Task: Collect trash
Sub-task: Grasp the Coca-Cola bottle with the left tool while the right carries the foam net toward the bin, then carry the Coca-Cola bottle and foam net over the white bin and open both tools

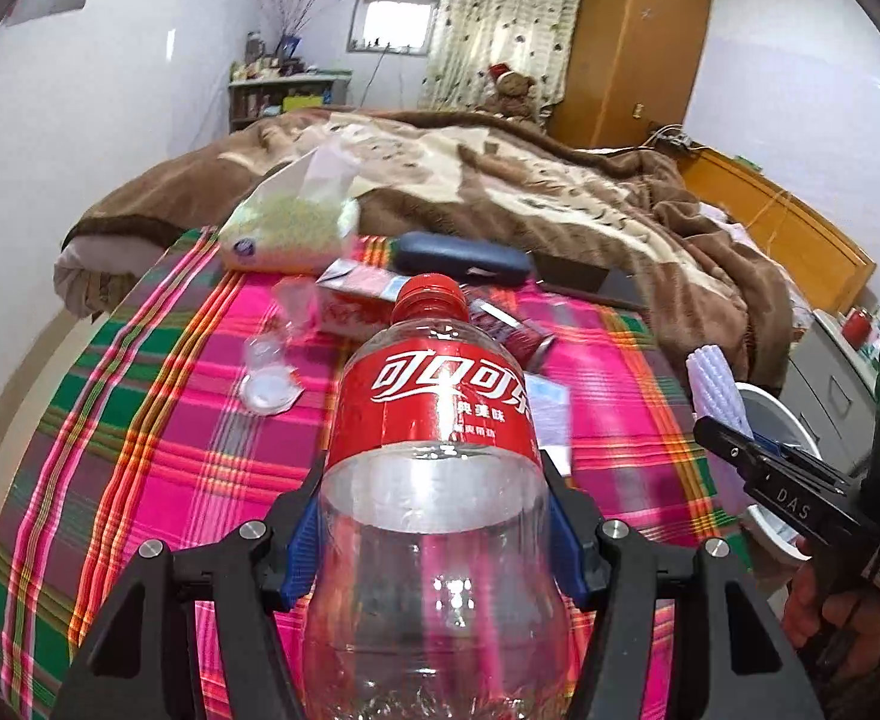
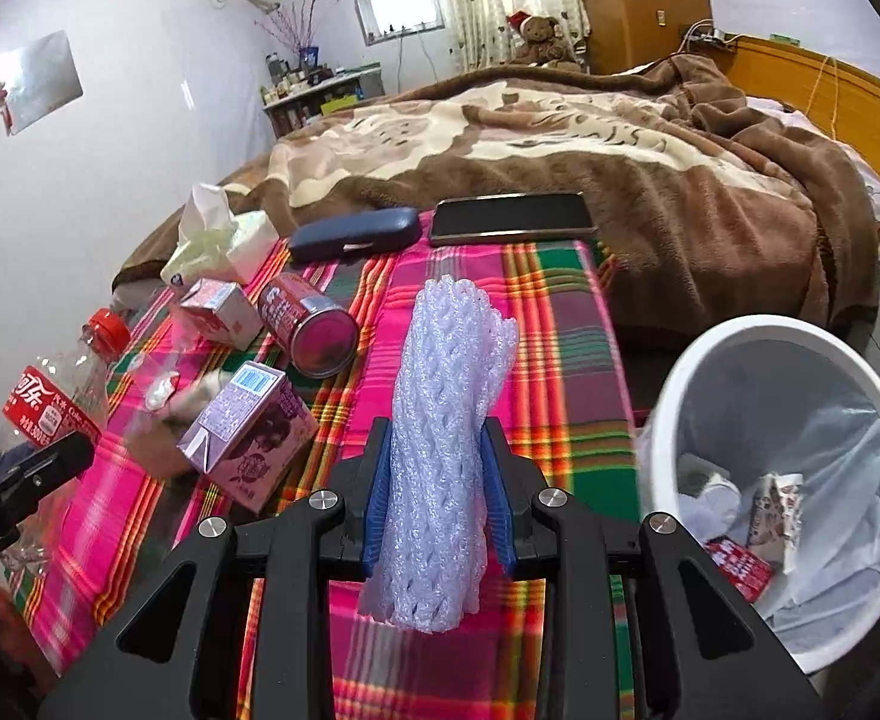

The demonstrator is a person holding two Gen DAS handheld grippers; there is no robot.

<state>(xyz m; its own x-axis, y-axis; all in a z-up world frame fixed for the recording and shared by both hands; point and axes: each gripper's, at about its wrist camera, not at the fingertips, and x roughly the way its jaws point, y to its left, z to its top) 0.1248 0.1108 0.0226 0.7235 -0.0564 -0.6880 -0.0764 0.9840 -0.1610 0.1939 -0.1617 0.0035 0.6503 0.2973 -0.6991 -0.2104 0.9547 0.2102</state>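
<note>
1. Left hand-held gripper (image 1: pixel 434 531): blue pads clamped on the clear lower body of an empty plastic cola bottle (image 1: pixel 440 420), red label and red cap pointing away, lifted above the plaid bedsheet (image 1: pixel 140 420).
2. Right hand-held gripper (image 2: pixel 437 492): pads pressed on both sides of a white foam net sleeve (image 2: pixel 446 408), held upright, top end well above the fingers.
3. Just right of the right hand-held gripper: white trash bin (image 2: pixel 710 348) with a clear liner, already holding crumpled paper and a red wrapper.
4. Left of the foam sleeve, lying on the bedsheet: purple drink carton (image 2: pixel 248 426) on its side.
5. Further back: red can (image 2: pixel 311 324) on its side, open end toward the camera; small red-and-white carton (image 2: pixel 218 312) just left of it.
6. Near the carton: clear plastic wrapper (image 1: pixel 272 372) flat on the sheet.
7. Behind these: tissue pack (image 2: pixel 218 240), dark blue glasses case (image 2: pixel 356 234), black phone (image 2: pixel 512 216) in a row at the edge of the brown blanket (image 2: pixel 620 138).
8. Far end: teddy bear (image 2: pixel 539 36), curtain, wooden wardrobe.
</note>
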